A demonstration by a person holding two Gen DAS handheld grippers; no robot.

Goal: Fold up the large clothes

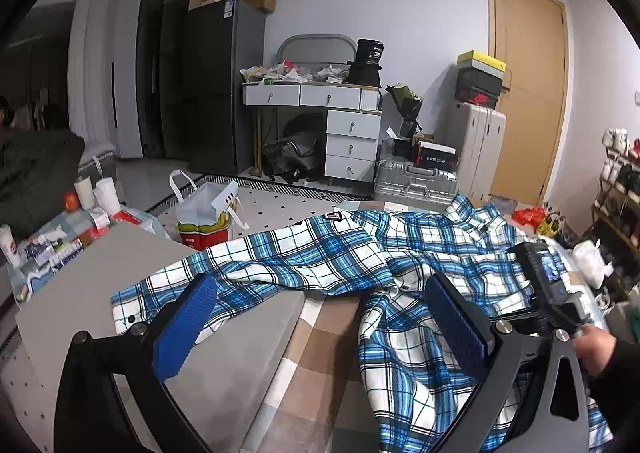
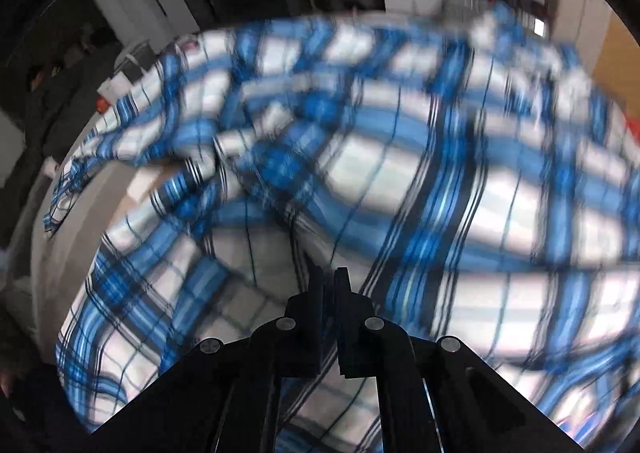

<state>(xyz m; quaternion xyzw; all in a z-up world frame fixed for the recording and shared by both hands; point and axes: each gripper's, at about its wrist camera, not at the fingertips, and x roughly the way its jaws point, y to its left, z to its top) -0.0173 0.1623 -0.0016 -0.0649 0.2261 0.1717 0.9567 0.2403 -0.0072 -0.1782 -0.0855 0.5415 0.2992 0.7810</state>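
A blue-and-white plaid shirt (image 1: 304, 253) lies crumpled across a grey table (image 1: 100, 293) and a brown checked cover (image 1: 320, 373). One sleeve stretches left over the table. My left gripper (image 1: 322, 285) hovers just above the shirt, its blue pads (image 1: 188, 325) wide apart and holding nothing. A hand (image 1: 596, 345) at the right holds the other tool's black housing (image 1: 544, 273) over the shirt's right side. The right wrist view is blurred and filled by the shirt (image 2: 400, 173). There my right gripper (image 2: 330, 277) points steeply down, its black fingers (image 2: 316, 293) pressed together with their tips sunk into the fabric.
Bottles and packets (image 1: 60, 241) crowd the table's far left corner. A paper bag (image 1: 204, 213) stands on the floor behind it. Further back are a white drawer desk (image 1: 352, 125), suitcases (image 1: 416, 181), a wooden door (image 1: 528, 93) and a shoe rack (image 1: 616, 181).
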